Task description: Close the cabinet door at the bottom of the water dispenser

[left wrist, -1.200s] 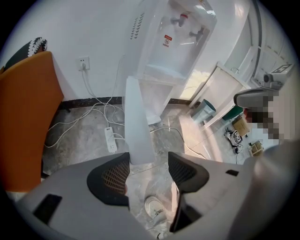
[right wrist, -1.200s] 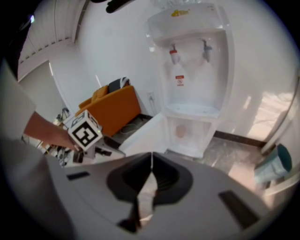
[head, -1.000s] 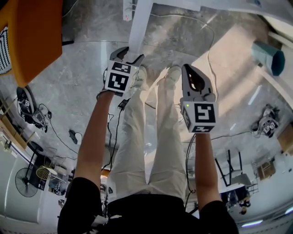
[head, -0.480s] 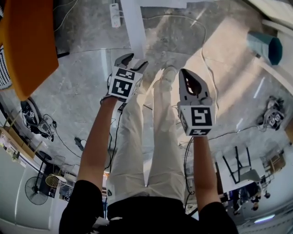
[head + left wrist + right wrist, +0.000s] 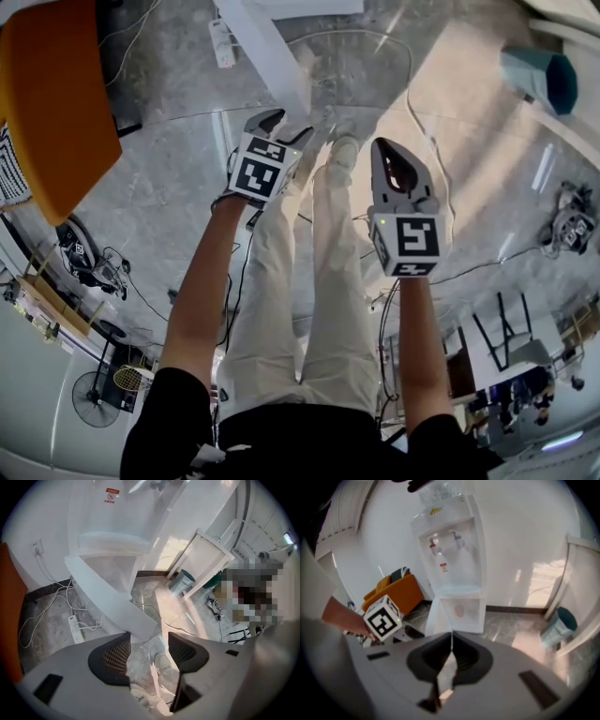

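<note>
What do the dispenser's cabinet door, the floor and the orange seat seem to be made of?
The cabinet door looks like smooth white plastic or painted sheet: plain, faintly glossy, no grain. The floor seems polished grey stone or marble-look tile: veined, with bright reflections. The orange seat appears upholstered, matte, with rounded edges; fabric or leatherette, I cannot tell.

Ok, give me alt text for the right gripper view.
A white water dispenser stands against a white wall, its bottom cabinet door swung open to the left. The right hand-held gripper, jaws together and empty, points toward it from the foreground. An orange chair sits left, a teal bin right.
</note>
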Motion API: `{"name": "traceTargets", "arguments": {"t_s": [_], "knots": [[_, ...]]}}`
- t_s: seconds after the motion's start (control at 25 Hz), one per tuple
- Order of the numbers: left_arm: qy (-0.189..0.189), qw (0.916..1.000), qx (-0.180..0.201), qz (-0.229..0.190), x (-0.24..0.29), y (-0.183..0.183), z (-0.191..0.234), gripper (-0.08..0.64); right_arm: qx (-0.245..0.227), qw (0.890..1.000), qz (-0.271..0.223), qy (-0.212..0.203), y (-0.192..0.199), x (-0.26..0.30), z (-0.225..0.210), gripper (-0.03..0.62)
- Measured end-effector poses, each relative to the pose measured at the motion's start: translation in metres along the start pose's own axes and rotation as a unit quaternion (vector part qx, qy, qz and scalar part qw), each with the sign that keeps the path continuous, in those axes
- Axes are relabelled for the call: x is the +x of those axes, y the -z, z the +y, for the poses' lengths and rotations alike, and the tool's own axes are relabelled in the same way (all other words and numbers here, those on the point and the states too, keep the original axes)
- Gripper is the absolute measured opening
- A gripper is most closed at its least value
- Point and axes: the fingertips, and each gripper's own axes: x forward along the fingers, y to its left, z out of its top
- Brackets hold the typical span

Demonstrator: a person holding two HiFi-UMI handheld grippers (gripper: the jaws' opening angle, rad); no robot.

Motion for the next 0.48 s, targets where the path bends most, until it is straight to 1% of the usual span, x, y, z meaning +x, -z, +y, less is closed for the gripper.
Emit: {"name": "traceTargets", "arguments": {"t_s": [0.28,0.48], "knots": [[0.016,0.9996,0.024,0.007,0.015,-0.020,-0.018,0.258,0.018,1.000,0.004,0.008,0.010,-0.004,-0.012,0.035],[0.028,0.9989,0.035,0.012,0.027,-0.038,-0.024,0.234,0.029,0.999,0.009,0.013,0.013,-0.004,-0.027,0.035]]}}
